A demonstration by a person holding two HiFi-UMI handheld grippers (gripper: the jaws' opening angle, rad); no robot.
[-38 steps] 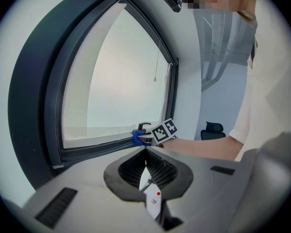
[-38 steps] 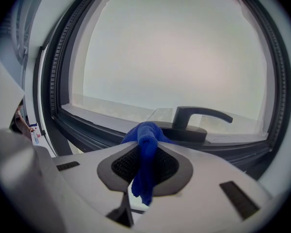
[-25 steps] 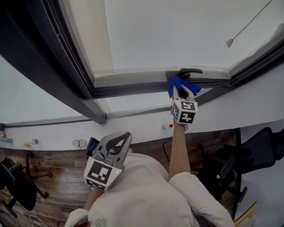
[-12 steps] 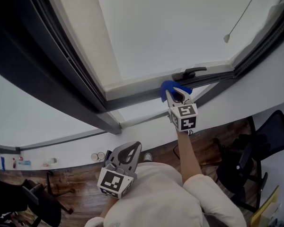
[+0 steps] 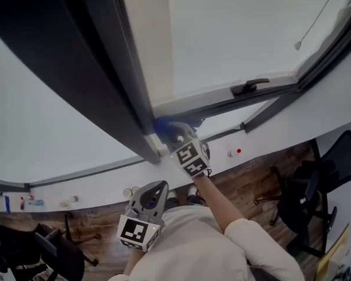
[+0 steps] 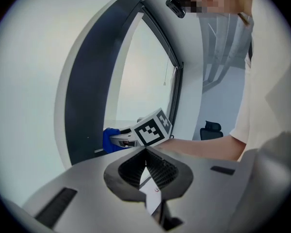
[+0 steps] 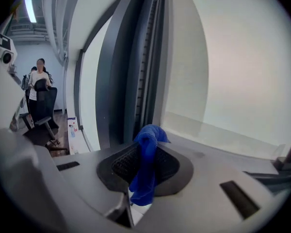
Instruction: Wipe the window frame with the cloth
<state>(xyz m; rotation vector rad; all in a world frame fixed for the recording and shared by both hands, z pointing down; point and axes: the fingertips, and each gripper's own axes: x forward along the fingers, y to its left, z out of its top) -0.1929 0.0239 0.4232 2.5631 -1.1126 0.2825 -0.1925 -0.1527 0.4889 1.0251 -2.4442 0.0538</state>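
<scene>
The blue cloth (image 5: 168, 126) is pinched in my right gripper (image 5: 176, 138), which is shut on it. It presses the cloth against the dark window frame (image 5: 126, 92), in the corner where the bottom rail meets the upright post. In the right gripper view the cloth (image 7: 149, 139) sticks up between the jaws of the right gripper (image 7: 146, 154), just before the post (image 7: 136, 76). My left gripper (image 5: 152, 193) hangs low by the person's chest, shut and holding nothing. The left gripper view shows the left gripper (image 6: 145, 153), with the right gripper (image 6: 131, 136) and the cloth (image 6: 110, 140) beyond it.
A black window handle (image 5: 250, 86) sits on the bottom rail to the right of the cloth. A blind cord with a white pull (image 5: 298, 45) hangs over the pane. Office chairs (image 5: 316, 186) stand on the wood floor below. A person (image 7: 39, 84) stands far off.
My right gripper slid the cloth leftward along the bottom rail, from beside the handle to the corner at the upright post. The left gripper stayed low and shut.
</scene>
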